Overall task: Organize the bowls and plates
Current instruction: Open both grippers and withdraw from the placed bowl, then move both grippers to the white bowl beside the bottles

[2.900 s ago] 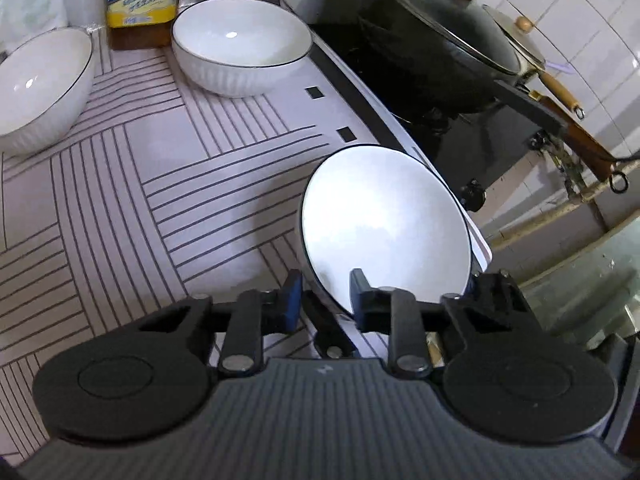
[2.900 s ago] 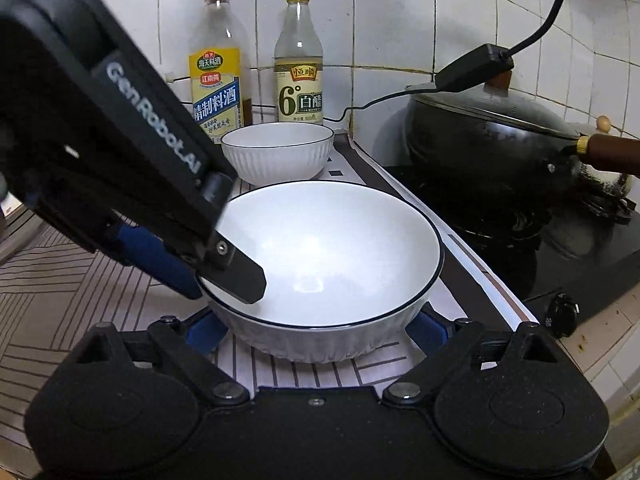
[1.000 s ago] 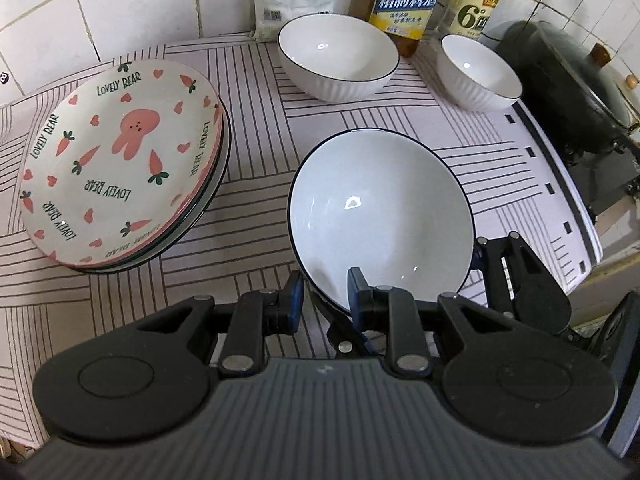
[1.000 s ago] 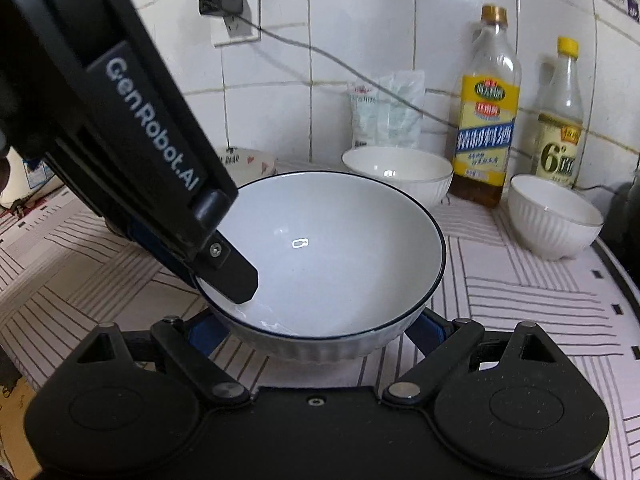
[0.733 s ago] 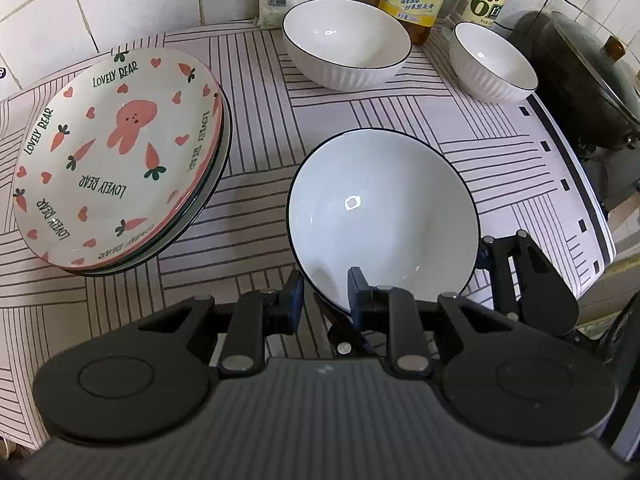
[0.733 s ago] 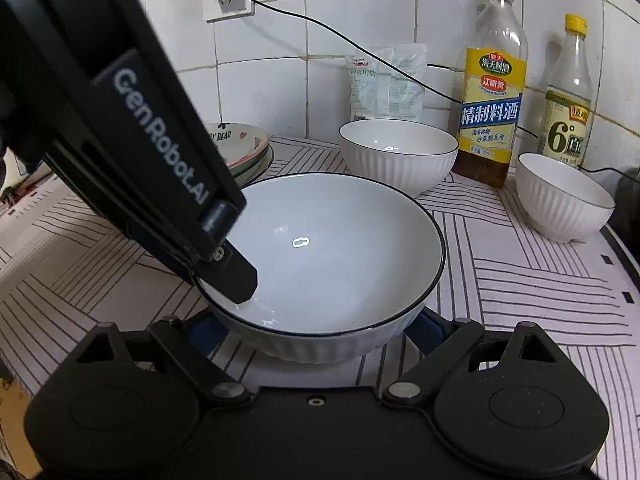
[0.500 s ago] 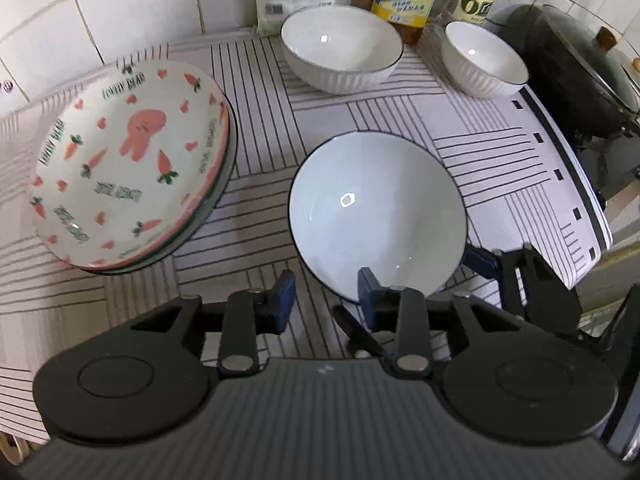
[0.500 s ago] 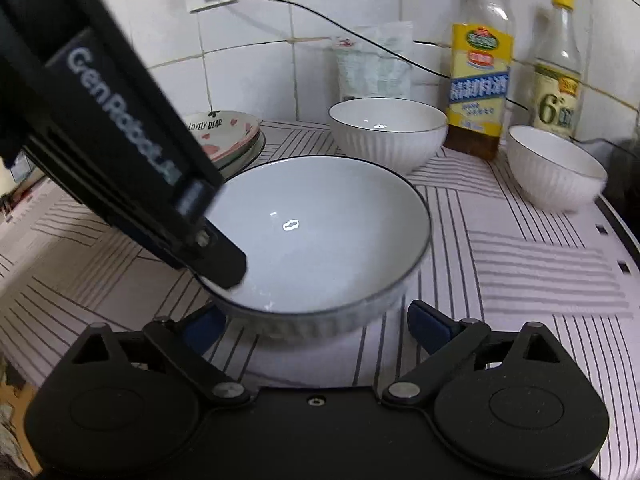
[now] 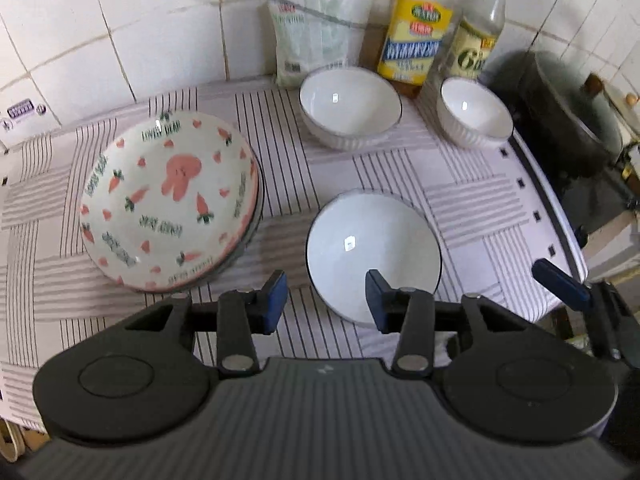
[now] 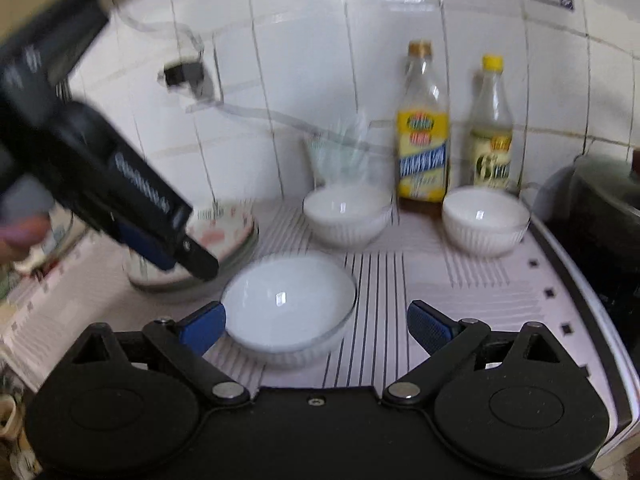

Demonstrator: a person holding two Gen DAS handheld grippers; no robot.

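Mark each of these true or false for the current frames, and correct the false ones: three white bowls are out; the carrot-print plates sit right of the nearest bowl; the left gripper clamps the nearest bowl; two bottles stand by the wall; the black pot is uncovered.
1. Three white bowls are on the counter. True: the nearest bowl, the middle bowl and the small bowl.
2. The carrot-print plates sit right of the nearest bowl. False: left of it.
3. The left gripper clamps the nearest bowl. False: its fingers are opening, clear of the rim.
4. Two bottles stand by the wall. True: the yellow-label bottle and the yellow-cap bottle.
5. The black pot is uncovered. False: a lid covers it.
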